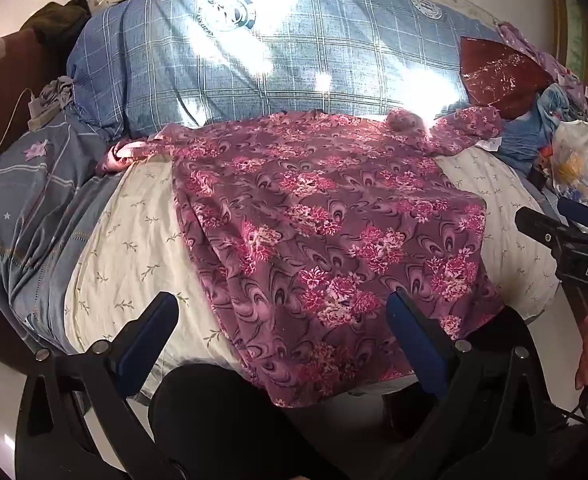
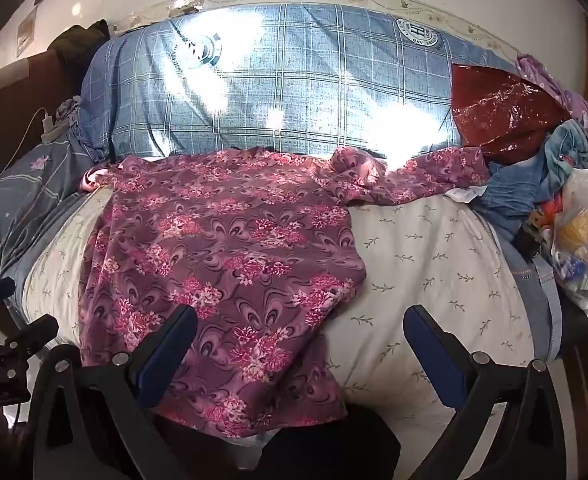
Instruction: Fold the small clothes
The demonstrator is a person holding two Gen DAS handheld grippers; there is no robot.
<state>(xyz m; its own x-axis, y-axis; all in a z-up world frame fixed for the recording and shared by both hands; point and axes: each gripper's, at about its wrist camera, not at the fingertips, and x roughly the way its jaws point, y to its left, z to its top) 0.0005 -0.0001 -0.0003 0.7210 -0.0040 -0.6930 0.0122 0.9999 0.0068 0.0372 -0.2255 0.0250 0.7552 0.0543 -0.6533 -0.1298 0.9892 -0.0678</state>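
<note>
Both my grippers hang wide over the shirt, holding nothing.

The floral shirt (image 1: 326, 224) lies spread flat on the cream sheet (image 1: 134, 240), its hem over the near edge. My left gripper (image 1: 282, 320) straddles that hem; my right gripper (image 2: 300, 334) straddles the shirt's right edge.

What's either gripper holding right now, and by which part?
Nothing. The left gripper and right gripper both stand wide open above the floral garment, which lies spread on the bed, pads off the cloth.
</note>
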